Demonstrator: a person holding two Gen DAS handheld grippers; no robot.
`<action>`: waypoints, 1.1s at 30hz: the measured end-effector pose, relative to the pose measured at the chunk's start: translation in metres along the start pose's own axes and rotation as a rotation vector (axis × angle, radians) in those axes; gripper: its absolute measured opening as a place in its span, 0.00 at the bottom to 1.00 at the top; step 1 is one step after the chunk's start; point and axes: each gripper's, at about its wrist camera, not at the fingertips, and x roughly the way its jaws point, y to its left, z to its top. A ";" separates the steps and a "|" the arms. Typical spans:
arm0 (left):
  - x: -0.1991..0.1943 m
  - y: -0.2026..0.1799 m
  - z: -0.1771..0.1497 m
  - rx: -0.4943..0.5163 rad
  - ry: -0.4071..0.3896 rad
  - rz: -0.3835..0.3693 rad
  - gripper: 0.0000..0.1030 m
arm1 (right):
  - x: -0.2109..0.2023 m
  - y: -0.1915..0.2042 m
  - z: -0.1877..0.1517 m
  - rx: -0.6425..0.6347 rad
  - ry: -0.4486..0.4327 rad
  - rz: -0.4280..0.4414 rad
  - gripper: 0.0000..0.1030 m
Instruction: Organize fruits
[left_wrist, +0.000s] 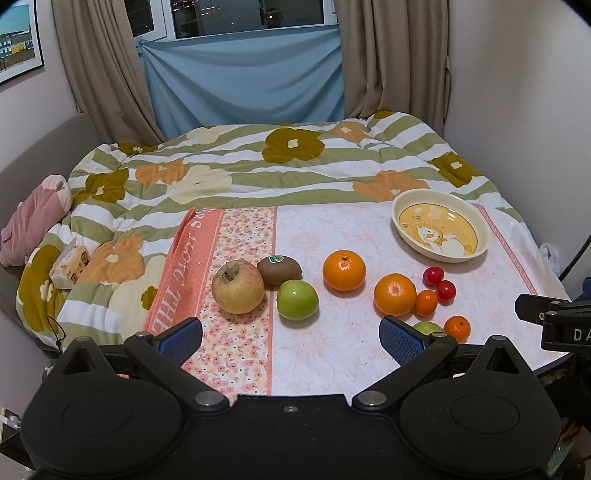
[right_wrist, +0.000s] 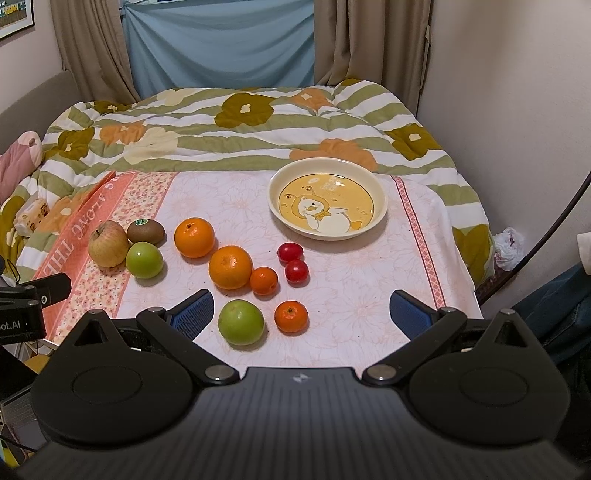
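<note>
Fruits lie on a floral cloth: a yellow-red apple, a kiwi, a green apple, two oranges, small mandarins, two red cherry tomatoes, and a second green apple. An empty cream duck plate sits at the back right. My left gripper is open and empty near the front edge. My right gripper is open and empty, with the near green apple and a mandarin between its fingers' span.
Behind the cloth lies a striped flowered quilt. A pink plush and a tissue pack lie at the left. Curtains and a blue sheet hang behind. A wall stands at the right.
</note>
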 end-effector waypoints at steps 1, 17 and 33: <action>0.000 0.000 0.000 -0.001 0.000 0.000 1.00 | 0.000 0.000 0.000 0.000 0.000 0.000 1.00; -0.001 0.000 -0.002 -0.004 0.001 0.001 1.00 | -0.002 -0.001 0.000 -0.002 -0.001 0.002 1.00; -0.020 -0.003 0.004 0.005 -0.055 0.093 1.00 | -0.012 -0.011 0.008 -0.046 -0.058 0.043 1.00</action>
